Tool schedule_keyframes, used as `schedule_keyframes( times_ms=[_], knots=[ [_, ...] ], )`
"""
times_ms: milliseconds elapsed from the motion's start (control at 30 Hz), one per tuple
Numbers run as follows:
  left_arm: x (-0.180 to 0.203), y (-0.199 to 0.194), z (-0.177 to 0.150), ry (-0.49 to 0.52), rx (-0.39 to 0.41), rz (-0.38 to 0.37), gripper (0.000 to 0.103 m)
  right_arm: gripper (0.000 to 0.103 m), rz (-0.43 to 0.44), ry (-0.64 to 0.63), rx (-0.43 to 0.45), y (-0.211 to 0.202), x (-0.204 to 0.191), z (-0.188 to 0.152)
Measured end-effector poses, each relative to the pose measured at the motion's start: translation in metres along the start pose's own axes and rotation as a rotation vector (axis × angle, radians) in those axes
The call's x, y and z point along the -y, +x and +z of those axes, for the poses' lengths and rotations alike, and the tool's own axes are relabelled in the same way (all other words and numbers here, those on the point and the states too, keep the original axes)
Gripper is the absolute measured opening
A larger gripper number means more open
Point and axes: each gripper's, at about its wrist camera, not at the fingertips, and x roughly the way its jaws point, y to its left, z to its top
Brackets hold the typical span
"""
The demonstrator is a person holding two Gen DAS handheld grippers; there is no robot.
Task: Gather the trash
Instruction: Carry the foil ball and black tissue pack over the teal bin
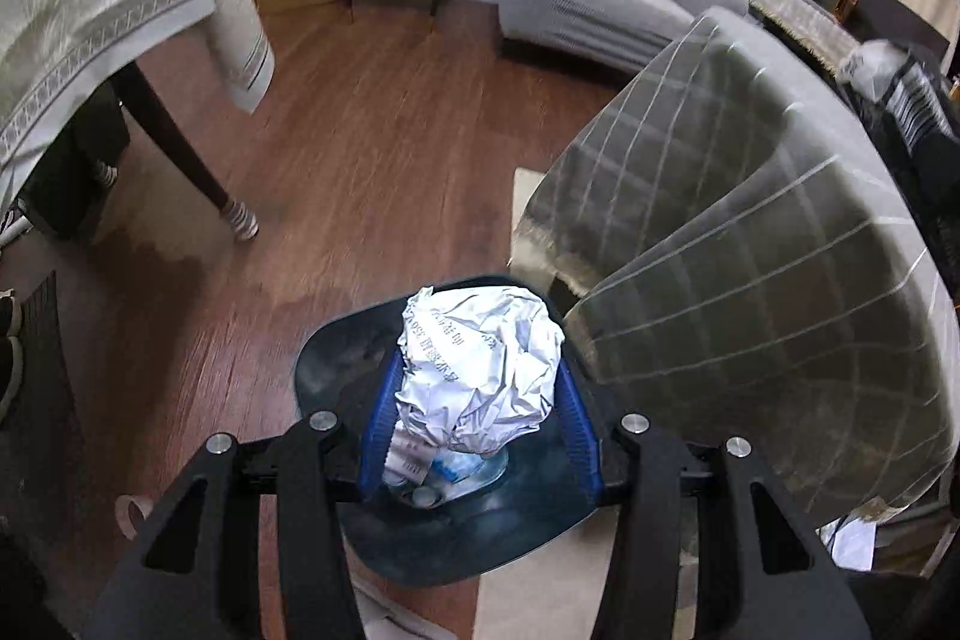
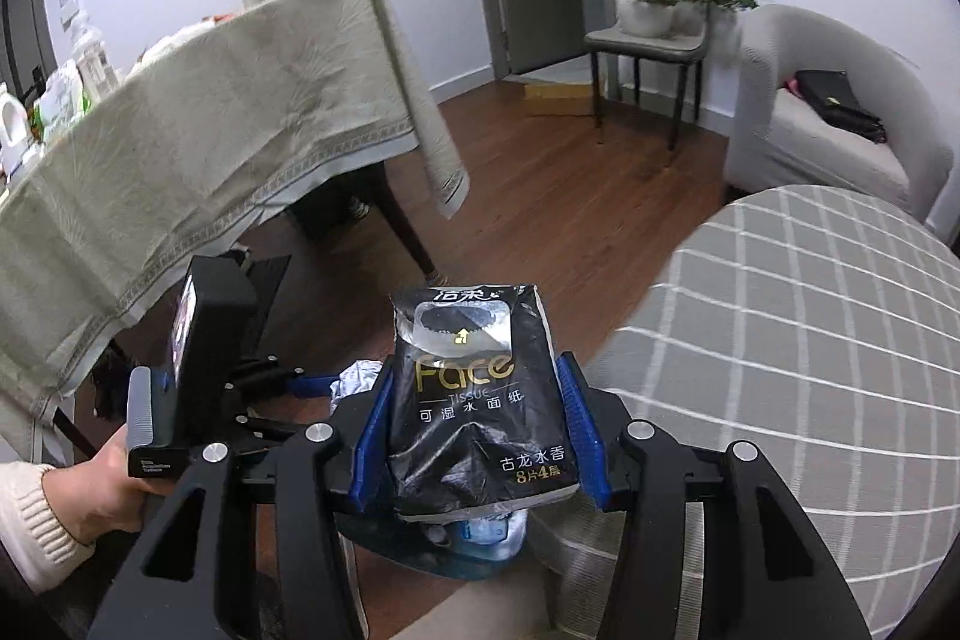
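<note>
Blue ribbed pads of the left gripper (image 1: pixel 477 400) clamp a crumpled ball of white printed paper (image 1: pixel 480 370) over the dark bin (image 1: pixel 336 370), open wood floor (image 1: pixel 372 148) beyond. Partly spread, the right gripper (image 2: pixel 477 430) pinches a glossy black tissue pack (image 2: pixel 474 400) lettered "Face TISSUE", beside the checked cushion (image 2: pixel 810 340).

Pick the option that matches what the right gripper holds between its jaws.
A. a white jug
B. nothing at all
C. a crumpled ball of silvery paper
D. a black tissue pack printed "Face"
D: in the right wrist view the right gripper has its blue jaws closed on the black tissue pack, while the crumpled silvery paper sits in the left gripper.
</note>
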Motion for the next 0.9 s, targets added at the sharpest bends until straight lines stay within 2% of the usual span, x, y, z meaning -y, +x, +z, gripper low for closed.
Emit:
schedule_keyframes(
  times_ms=[167,467,600,700,900],
  knots=[
    [-0.015,0.018,-0.013,-0.024,-0.068,-0.015,0.052,0.052,0.014,-0.01,-0.03,0.02,-0.013,0.001],
    [-0.025,0.048,-0.038,0.01,-0.19,0.028,0.052,0.052,0.032,-0.022,-0.092,0.049,-0.028,-0.001],
    [-0.033,0.06,-0.049,0.029,-0.245,0.049,0.059,0.052,0.039,-0.029,-0.119,0.063,-0.035,-0.002],
    [-0.036,0.056,-0.051,0.03,-0.235,0.05,0.066,0.052,0.039,-0.028,-0.147,0.073,-0.036,-0.005],
    [-0.04,0.036,-0.042,0.015,-0.178,0.02,0.066,0.052,0.04,-0.024,-0.191,0.092,-0.039,-0.011]
  ],
)
